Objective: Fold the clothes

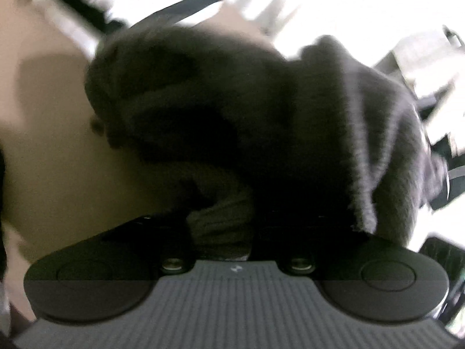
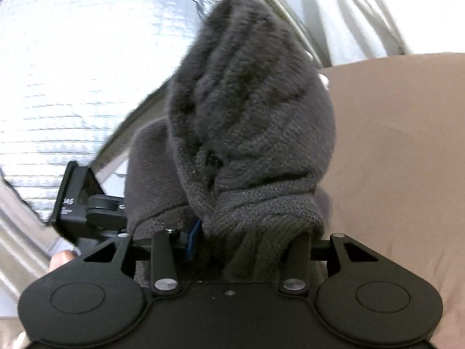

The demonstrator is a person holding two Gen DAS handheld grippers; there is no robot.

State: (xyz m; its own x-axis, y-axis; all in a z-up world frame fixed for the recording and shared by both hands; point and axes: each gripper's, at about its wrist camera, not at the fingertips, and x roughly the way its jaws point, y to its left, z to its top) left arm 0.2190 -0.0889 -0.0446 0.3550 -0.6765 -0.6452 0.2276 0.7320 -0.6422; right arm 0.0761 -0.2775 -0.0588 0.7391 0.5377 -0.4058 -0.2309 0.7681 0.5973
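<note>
A dark grey knitted sweater point(image 1: 247, 110) fills the left wrist view, bunched and lifted over a tan surface point(image 1: 46, 145). My left gripper point(image 1: 221, 232) is shut on a ribbed edge of the sweater; its fingers are buried in the cloth. In the right wrist view the same sweater point(image 2: 250, 110) hangs bunched in front of the camera. My right gripper point(image 2: 241, 232) is shut on a fold of it, with knit wrapped around the fingers. The left gripper's body point(image 2: 87, 203) shows at the left of the right wrist view, close beside the cloth.
The tan surface point(image 2: 407, 160) lies to the right in the right wrist view. A silvery quilted sheet point(image 2: 72, 58) and a white cloth point(image 2: 377, 8) are behind. Blurred bright room and dark objects point(image 1: 447, 174) sit at the right edge of the left wrist view.
</note>
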